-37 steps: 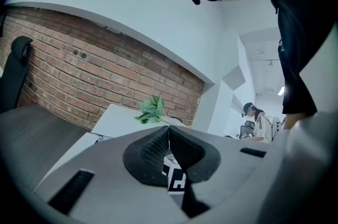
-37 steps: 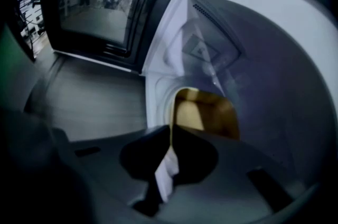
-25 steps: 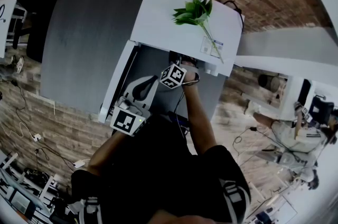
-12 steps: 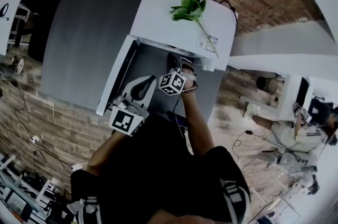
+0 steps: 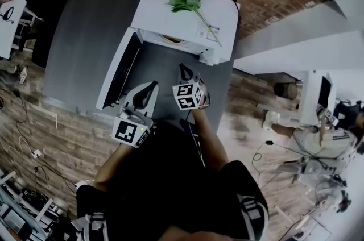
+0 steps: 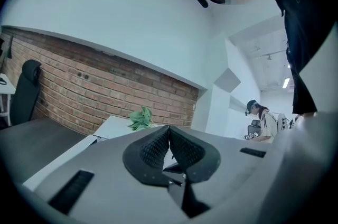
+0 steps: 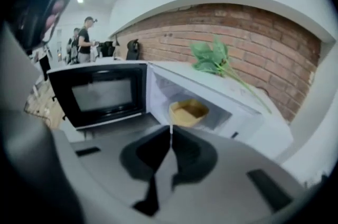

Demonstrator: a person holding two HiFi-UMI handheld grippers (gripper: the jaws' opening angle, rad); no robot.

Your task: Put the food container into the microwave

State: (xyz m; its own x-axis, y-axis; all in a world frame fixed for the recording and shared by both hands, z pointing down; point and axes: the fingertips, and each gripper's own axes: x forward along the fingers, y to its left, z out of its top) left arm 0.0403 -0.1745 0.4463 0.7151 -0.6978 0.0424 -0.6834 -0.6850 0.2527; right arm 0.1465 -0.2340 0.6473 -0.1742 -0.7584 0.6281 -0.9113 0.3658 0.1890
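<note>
Right gripper point(image 5: 183, 70) has backed out of the microwave point(image 5: 165, 12) mouth since a second ago, and its jaws have just snapped closed on nothing. The food container point(image 7: 187, 112), a yellowish bowl, sits inside the cavity, with the door point(image 7: 100, 92) swung wide open. You only really see that in the right gripper view; the head view catches just a tan sliver under the top edge. Left gripper point(image 6: 169, 132) is clenched too, empty, and its view gets only brick wall point(image 6: 79, 91) and the leafy sprig point(image 6: 140, 118) on top.

Microwave point(image 5: 165, 21) on grey table point(image 5: 85, 52)
</note>
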